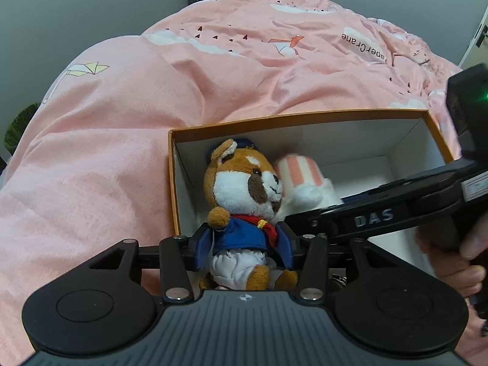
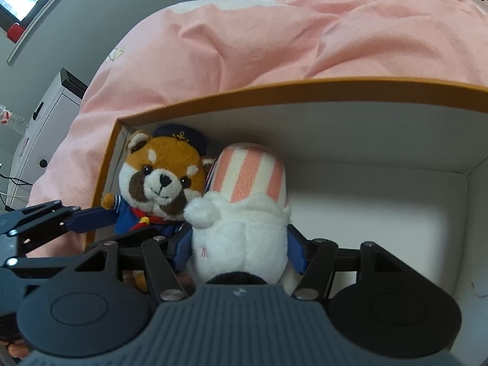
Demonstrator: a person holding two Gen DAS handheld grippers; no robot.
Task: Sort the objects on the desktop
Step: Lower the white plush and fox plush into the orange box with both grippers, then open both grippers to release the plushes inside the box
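Observation:
An open box with an orange rim point(image 1: 289, 117) point(image 2: 274, 91) and white inside lies on a pink duvet. A brown bear plush point(image 1: 244, 189) point(image 2: 158, 180) in a blue sailor jacket sits upright in its left end. My left gripper point(image 1: 244, 241) straddles the bear's body, its blue pads point(image 1: 204, 244) close beside the jacket without squeezing it. Beside the bear, a white plush with a pink-striped top point(image 2: 244, 210) point(image 1: 300, 172) stands between the pads of my right gripper point(image 2: 239, 250), which is shut on its white body. The right gripper's black frame point(image 1: 366, 213) crosses the box.
The pink duvet point(image 1: 183, 91) point(image 2: 305, 30) bulges around the box on all sides. The box's right half point(image 2: 381, 213) holds nothing. A person's hand point(image 1: 463, 262) grips the right tool. A white cabinet point(image 2: 39, 128) and a green plant point(image 1: 18, 128) stand off the bed.

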